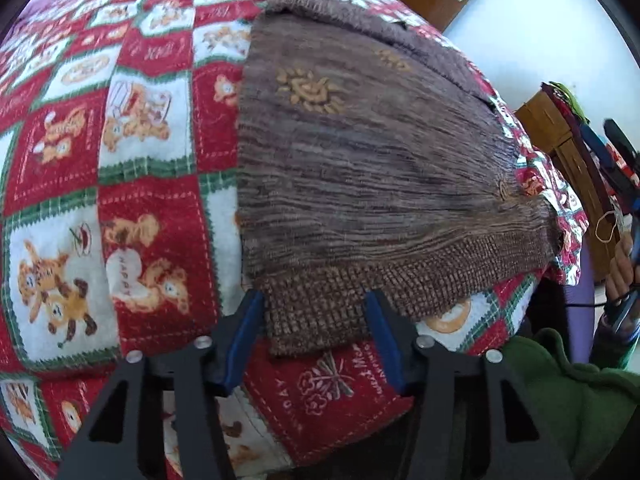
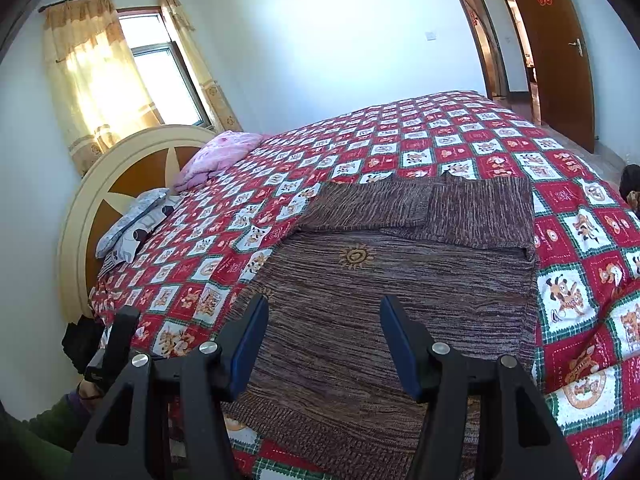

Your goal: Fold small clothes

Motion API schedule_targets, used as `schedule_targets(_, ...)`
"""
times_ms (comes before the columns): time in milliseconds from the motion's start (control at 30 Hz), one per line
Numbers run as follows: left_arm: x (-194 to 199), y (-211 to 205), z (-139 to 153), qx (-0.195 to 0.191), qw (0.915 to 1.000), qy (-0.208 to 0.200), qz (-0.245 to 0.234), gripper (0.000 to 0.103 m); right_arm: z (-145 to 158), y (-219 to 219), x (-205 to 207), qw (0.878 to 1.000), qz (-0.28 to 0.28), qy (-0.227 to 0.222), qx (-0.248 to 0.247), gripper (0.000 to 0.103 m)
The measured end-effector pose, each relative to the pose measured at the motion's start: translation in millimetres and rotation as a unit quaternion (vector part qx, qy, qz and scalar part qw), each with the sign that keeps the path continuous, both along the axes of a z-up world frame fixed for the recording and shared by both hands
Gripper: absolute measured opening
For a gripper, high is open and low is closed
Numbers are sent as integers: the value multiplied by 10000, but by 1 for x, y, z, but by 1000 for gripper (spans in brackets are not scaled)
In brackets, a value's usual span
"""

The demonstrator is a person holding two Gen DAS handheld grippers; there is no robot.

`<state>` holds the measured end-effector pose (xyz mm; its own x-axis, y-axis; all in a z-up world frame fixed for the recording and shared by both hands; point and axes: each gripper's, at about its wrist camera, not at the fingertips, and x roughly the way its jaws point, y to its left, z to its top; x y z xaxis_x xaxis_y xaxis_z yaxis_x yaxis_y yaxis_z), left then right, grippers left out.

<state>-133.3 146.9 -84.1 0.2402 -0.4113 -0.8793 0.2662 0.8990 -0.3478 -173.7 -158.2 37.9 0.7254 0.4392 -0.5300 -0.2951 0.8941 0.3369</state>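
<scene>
A small brown knit sweater with orange sun motifs lies flat on the red and white patchwork bedspread. Its sleeves are folded across the upper body in the right wrist view. My left gripper is open, its blue fingers on either side of the ribbed hem corner near the bed's front edge. My right gripper is open and empty, hovering above the sweater's lower body. The right gripper also shows at the far right of the left wrist view.
The bedspread covers a large bed with a round headboard. A pink blanket and pillows lie at the head. A brown door stands at the right. My green sleeve is by the bed's edge.
</scene>
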Motion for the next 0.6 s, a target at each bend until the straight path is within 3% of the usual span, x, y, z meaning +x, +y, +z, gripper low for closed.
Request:
schedule_targets(167,-2,3,-2,-282,9990,242,231,35,-6,-8,4,9996,-163,99,199,59)
schedule_targets(233,-3,-2,1,-369,9988,217,230,12,-9,-10,7,9994,-171,149,271,60)
schedule_targets(333,-1,-18,9,-46,9997,-41,246,10,-15,-10,11,9991,-176,222,319,59)
schedule_targets(600,44,-59,59,-682,9954,-663,-74,10,-32,-19,22,9971,-360,437,503,60)
